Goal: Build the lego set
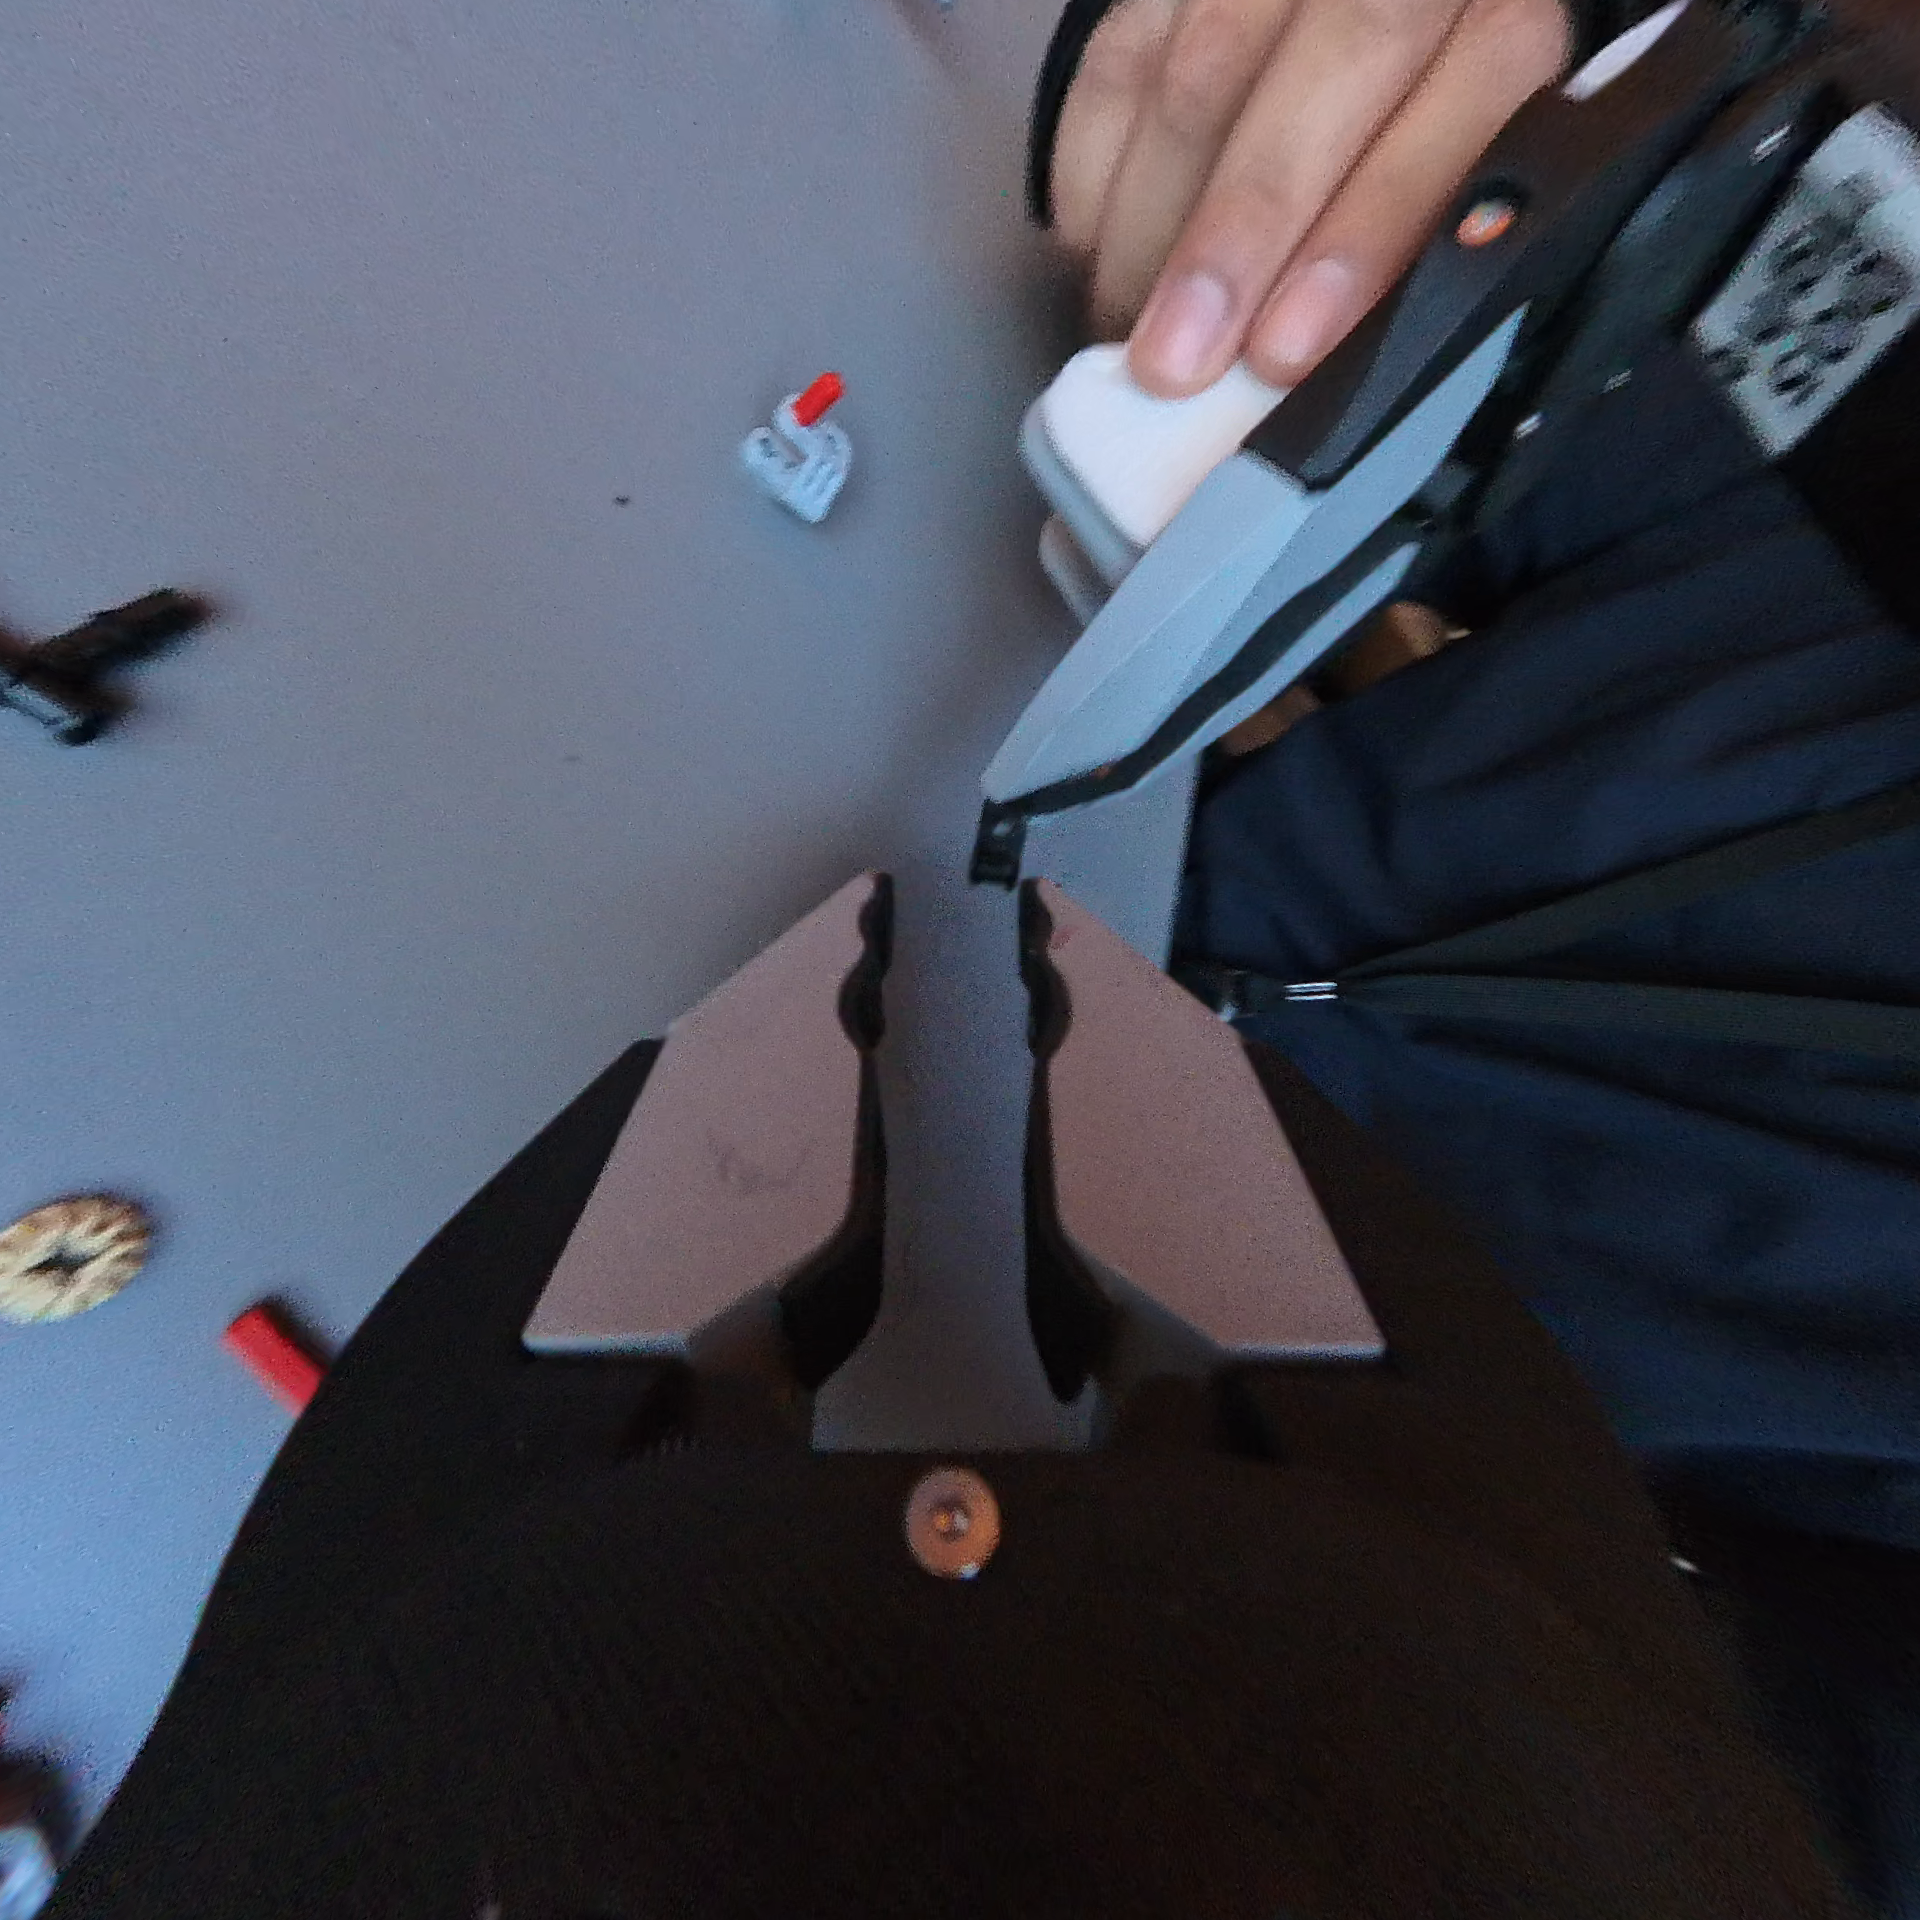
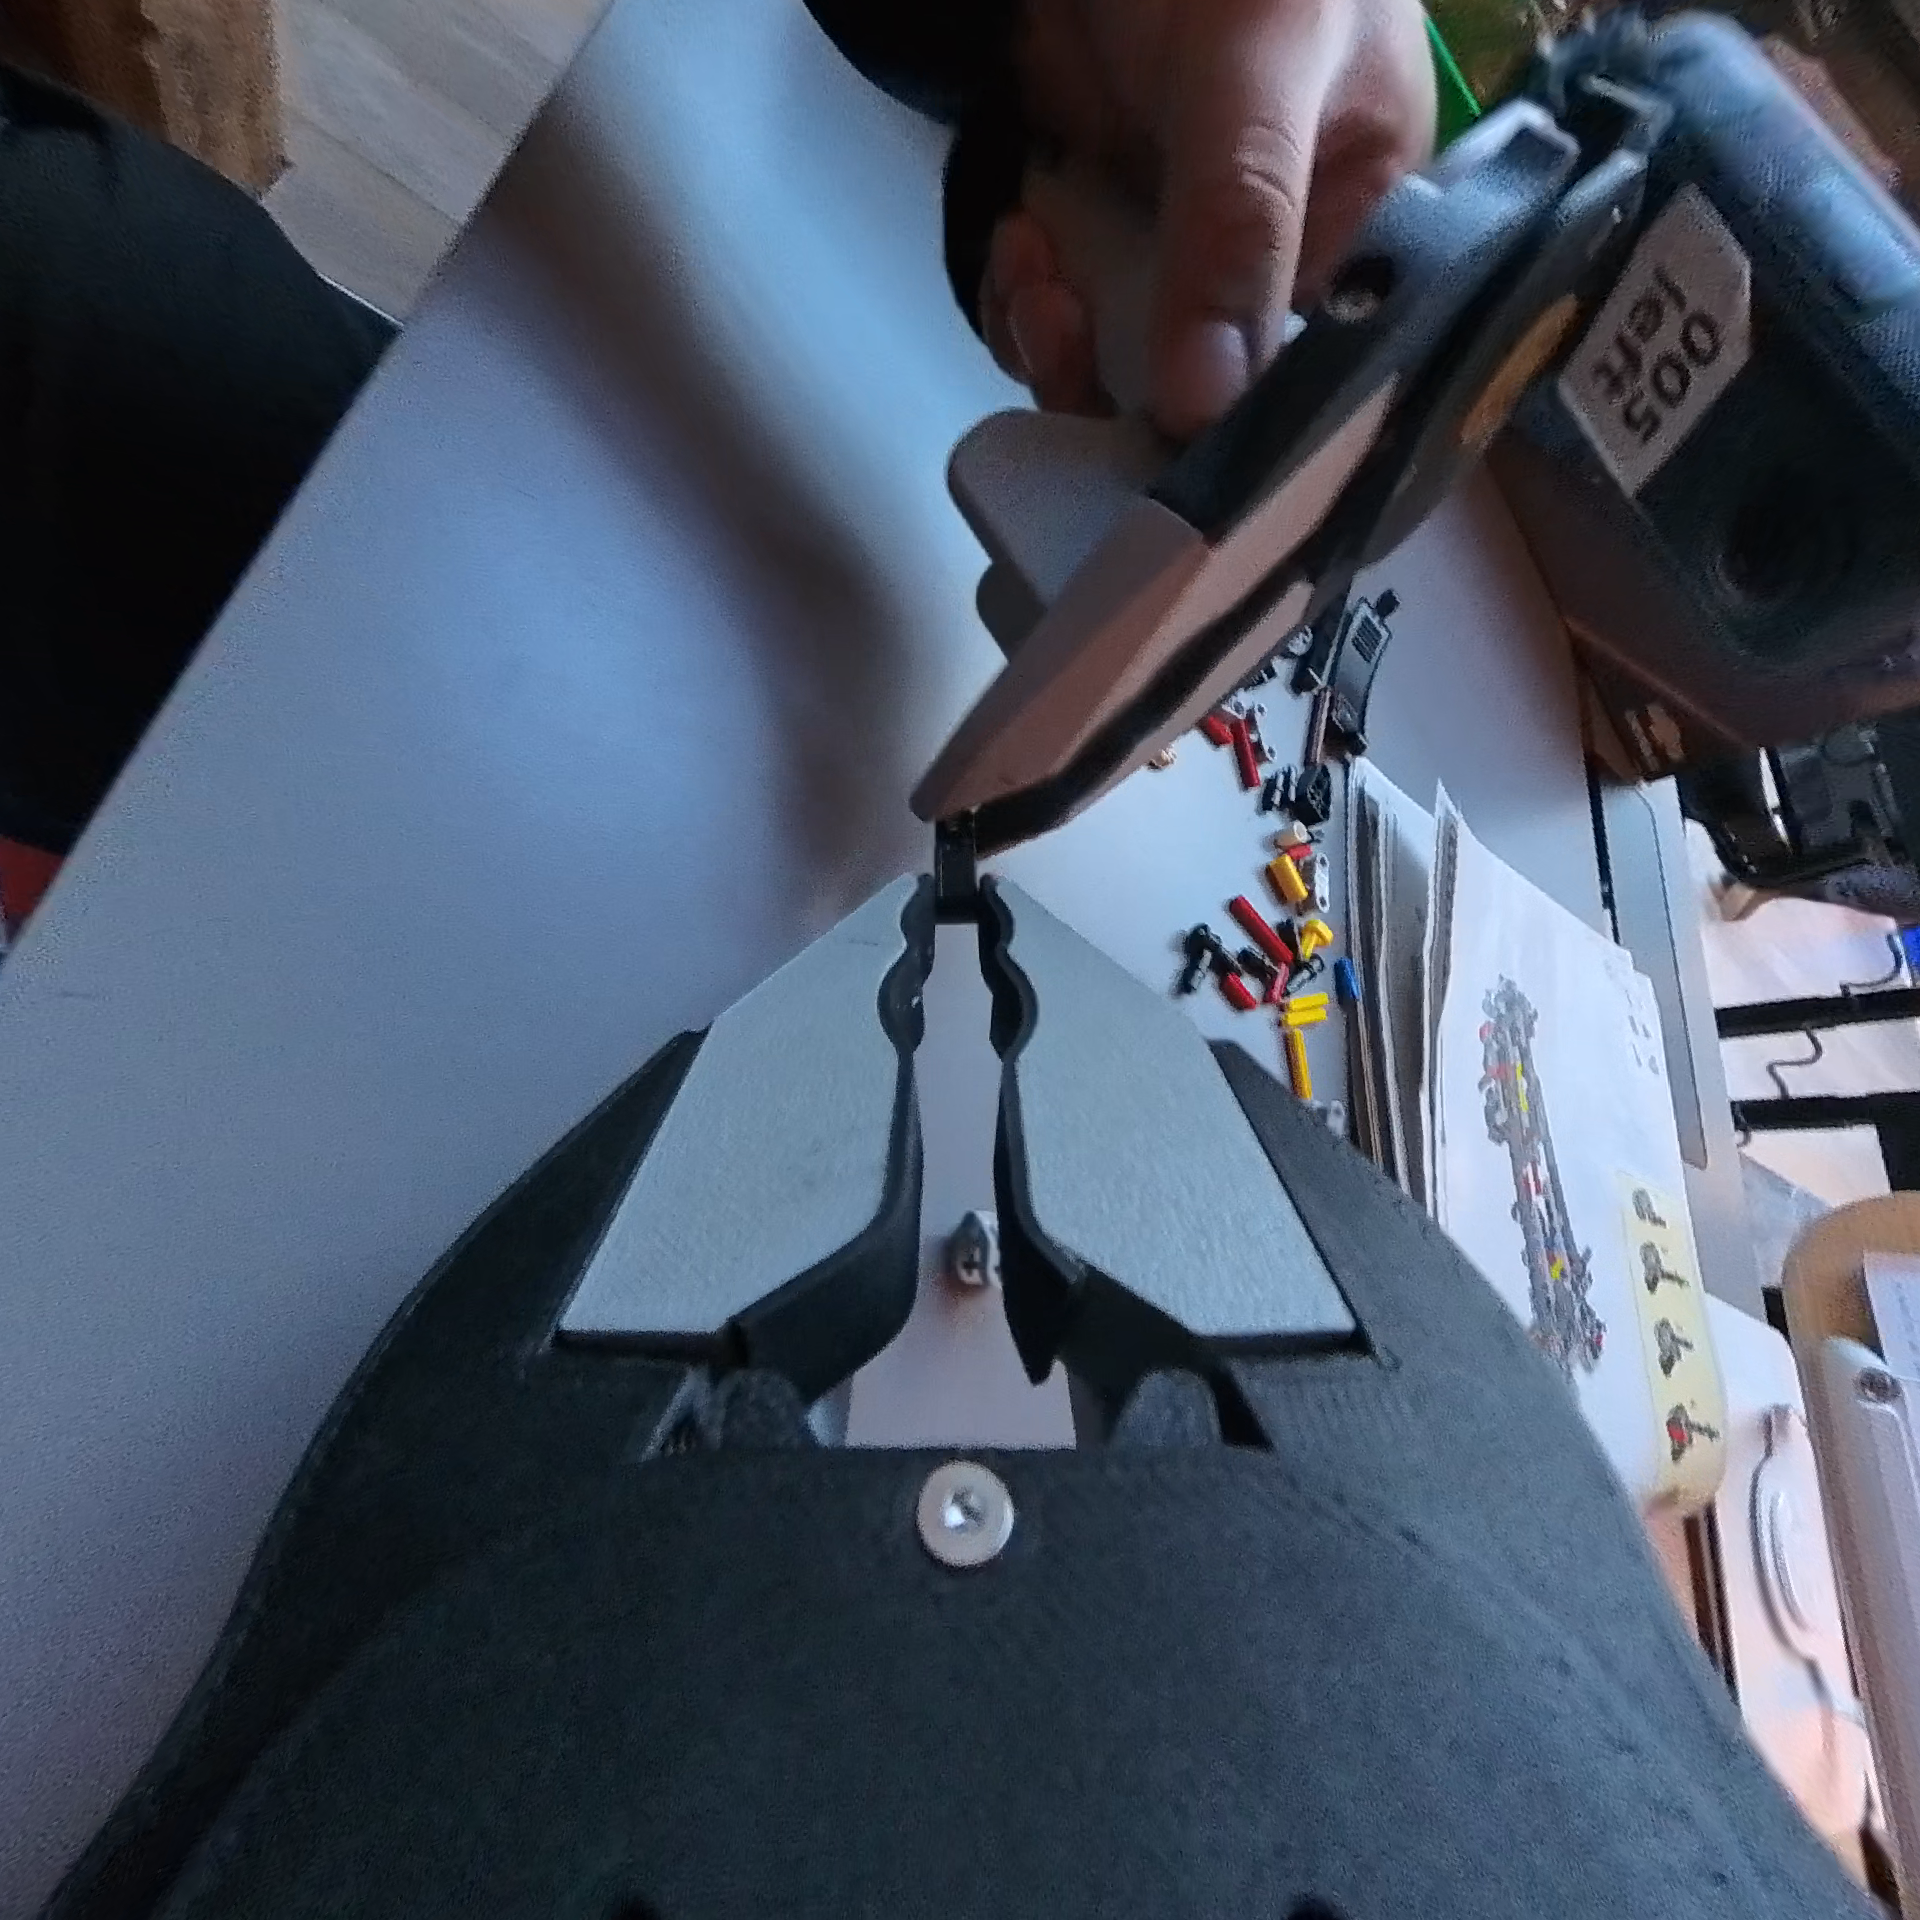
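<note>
Above the grey counter (image 1: 416, 312) | right claw (image 2: 958, 894) pinches small black piece (image 2: 956, 868) | left claw (image 1: 956, 894) parted, bare; its right fingertip (image 1: 1032, 902) just beside that piece

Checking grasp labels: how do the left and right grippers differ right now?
1. The left gripper is open, with only grey table between its fingers; the right gripper pinches a small black piece at its fingertips.
2. The left looks over a sparse patch with a grey-and-red piece; the right faces a cluster of coloured pieces.

Shared: both have black bodies and are hand-held, and their tips nearly meet.
</note>
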`<state>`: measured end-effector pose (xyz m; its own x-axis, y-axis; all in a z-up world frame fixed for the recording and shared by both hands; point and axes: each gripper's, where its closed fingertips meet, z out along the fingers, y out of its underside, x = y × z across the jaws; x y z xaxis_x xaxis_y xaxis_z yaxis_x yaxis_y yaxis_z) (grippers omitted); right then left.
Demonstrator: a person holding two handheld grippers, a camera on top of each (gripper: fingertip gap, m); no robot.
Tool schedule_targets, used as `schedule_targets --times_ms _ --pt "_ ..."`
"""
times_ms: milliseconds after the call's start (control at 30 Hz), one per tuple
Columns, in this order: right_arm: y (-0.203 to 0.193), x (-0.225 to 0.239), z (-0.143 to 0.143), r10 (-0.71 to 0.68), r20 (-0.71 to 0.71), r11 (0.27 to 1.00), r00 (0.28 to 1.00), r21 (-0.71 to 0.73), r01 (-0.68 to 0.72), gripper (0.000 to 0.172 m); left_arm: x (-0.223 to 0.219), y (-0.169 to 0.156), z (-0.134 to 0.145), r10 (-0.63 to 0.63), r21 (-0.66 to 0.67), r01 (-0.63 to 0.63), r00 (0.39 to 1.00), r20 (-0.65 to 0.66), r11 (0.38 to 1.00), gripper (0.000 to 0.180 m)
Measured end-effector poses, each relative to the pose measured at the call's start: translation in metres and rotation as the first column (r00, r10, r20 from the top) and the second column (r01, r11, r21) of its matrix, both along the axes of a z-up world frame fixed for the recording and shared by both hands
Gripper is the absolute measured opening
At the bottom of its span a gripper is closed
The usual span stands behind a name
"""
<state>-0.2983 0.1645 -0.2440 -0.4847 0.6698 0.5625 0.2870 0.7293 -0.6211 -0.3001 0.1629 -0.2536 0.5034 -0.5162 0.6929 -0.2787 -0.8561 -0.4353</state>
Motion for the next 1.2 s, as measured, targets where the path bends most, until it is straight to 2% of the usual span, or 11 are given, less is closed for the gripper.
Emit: schedule_targets --times_ms 133,233,433,500,633,767,867,933,1067,1200 --pt "0.016 -0.002 0.011 -0.074 -0.022 0.996 0.997 -0.056 0.073 0.005 -0.020 0.015 -0.004 0.064 0.179 -0.031 0.982 -0.177 0.983 0.032" --pt "0.030 0.000 0.025 -0.139 -0.045 0.980 0.989 -0.151 0.131 0.005 -0.033 0.034 0.003 0.164 0.337 -0.080 0.959 -0.231 0.938 0.033" --pt "0.054 0.015 0.073 -0.220 -0.154 0.874 0.963 -0.469 0.125 0.004 -0.042 0.062 0.027 0.331 0.623 -0.144 0.923 -0.195 0.769 0.024" --pt "0.065 0.022 0.089 -0.257 -0.210 0.847 0.943 -0.519 0.115 0.005 -0.041 0.068 0.031 0.362 0.688 -0.141 0.913 -0.187 0.712 0.024" --pt "0.073 0.037 0.094 -0.259 -0.229 0.836 0.938 -0.539 0.099 0.005 -0.032 0.076 0.031 0.364 0.737 -0.102 0.909 -0.204 0.668 0.013" --pt "0.087 0.045 0.082 -0.298 -0.159 0.812 0.941 -0.561 0.162 0.004 -0.017 0.083 0.033 0.330 0.746 -0.090 0.927 -0.179 0.659 0.012" --pt "0.087 0.052 0.068 -0.271 -0.097 0.805 0.958 -0.568 0.171 0.004 0.000 0.074 0.038 0.230 0.765 -0.046 0.964 -0.136 0.642 0.015" --pt "0.085 0.056 0.056 -0.243 -0.039 0.807 0.969 -0.562 0.180 0.004 0.009 0.065 0.032 0.155 0.748 0.017 0.975 -0.159 0.663 0.032" --pt "0.089 0.063 0.037 -0.236 0.043 0.835 0.971 -0.502 0.225 0.005 0.018 0.063 0.019 0.110 0.701 0.092 0.965 -0.237 0.707 0.035" --pt "0.089 0.069 0.022 -0.222 0.125 0.838 0.967 -0.482 0.255 0.004 0.034 0.065 0.005 0.049 0.644 0.169 0.951 -0.306 0.746 0.031"
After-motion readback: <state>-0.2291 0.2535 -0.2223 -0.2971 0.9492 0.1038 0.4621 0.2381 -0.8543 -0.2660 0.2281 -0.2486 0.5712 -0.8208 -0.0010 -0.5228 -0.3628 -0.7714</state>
